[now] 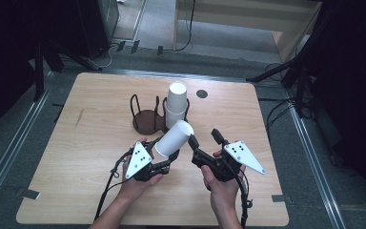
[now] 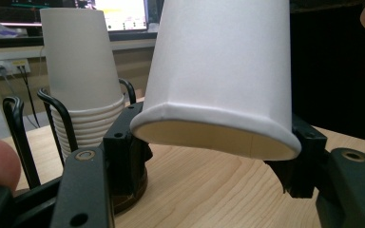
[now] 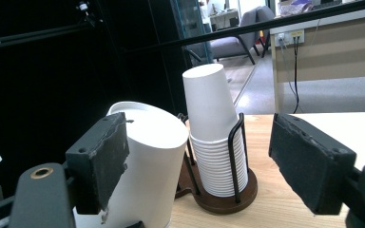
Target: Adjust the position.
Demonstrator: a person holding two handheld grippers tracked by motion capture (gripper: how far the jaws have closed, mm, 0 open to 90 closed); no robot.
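Low in the high view, left of centre: left gripper (image 1: 164, 153), held in a hand (image 1: 136, 183) entering from the bottom edge, jaws clamped on the rim end of a white paper cup (image 1: 174, 138). Cup tilted, closed base pointing toward upper right of the frame, lifted clear of the wooden table (image 1: 95, 191). In the left gripper view, cup (image 2: 223, 80) large at centre, rim pinched between the two black jaws at lower left and lower right, rim pressed slightly oval. Low in the high view, right of centre: right gripper (image 1: 205, 138), held in the other hand (image 1: 221, 188), grey three-cornered plate (image 1: 244, 156) on top, jaws apart and grasping nothing. Left-hand jaw of that gripper just beside the cup's base end; contact not determinable from above. In the right gripper view, cup (image 3: 147, 161) at lower left behind the left jaw pad, right pad well apart at the right edge with open space between; cup not enclosed by the pads. Farther back, at centre of the high view: dark wire cup holder (image 1: 147, 119) with two compartments side by side; left compartment bare, right compartment loaded with a stack of white cups (image 1: 176, 102), upright, bases up. Same stack (image 3: 214, 137) at centre of the right gripper view, and at upper left of the left gripper view (image 2: 83, 80). Beyond the holder, toward the table's far edge: small dark round spot (image 1: 201, 93) on the tabletop.
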